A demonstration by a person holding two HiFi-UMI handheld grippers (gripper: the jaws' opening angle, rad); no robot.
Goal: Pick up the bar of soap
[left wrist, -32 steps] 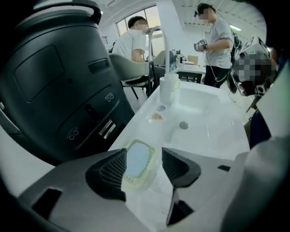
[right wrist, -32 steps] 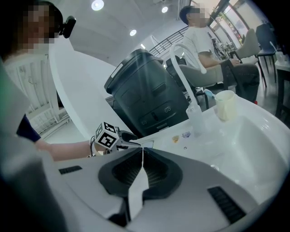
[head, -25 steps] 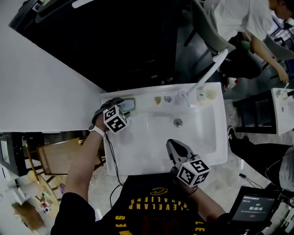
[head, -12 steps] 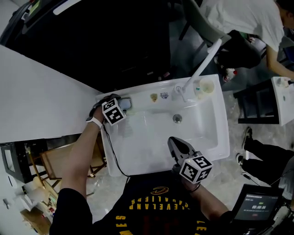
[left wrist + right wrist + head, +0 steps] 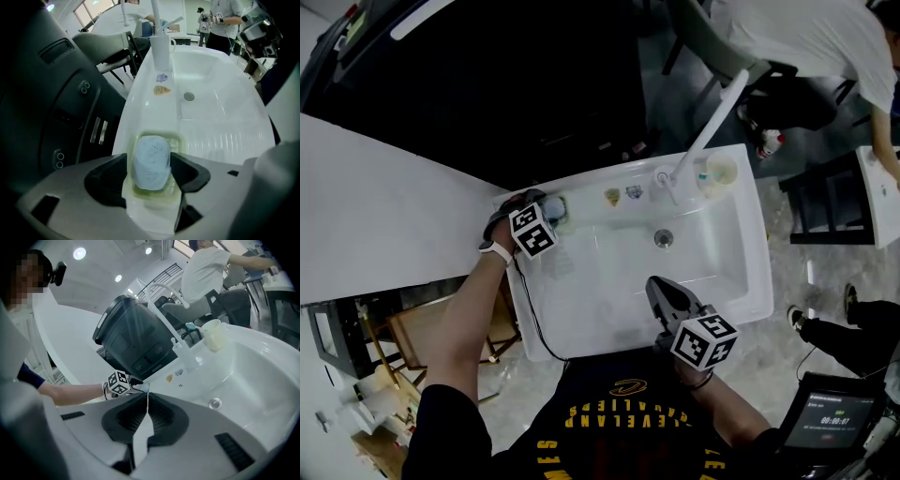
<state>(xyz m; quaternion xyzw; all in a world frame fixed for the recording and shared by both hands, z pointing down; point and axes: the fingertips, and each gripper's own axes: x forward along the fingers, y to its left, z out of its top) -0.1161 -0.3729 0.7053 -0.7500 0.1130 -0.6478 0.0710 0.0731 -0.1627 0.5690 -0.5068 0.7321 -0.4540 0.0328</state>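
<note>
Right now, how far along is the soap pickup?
Done: the approach. The left gripper has its jaws closely bracketing the bar of soap. In hand: the grasp, though I cannot tell whether the jaws already pinch it. Left: the lift, since the soap lies in its green soap dish on the sink ledge. The right gripper is shut and empty above the basin's front.
</note>
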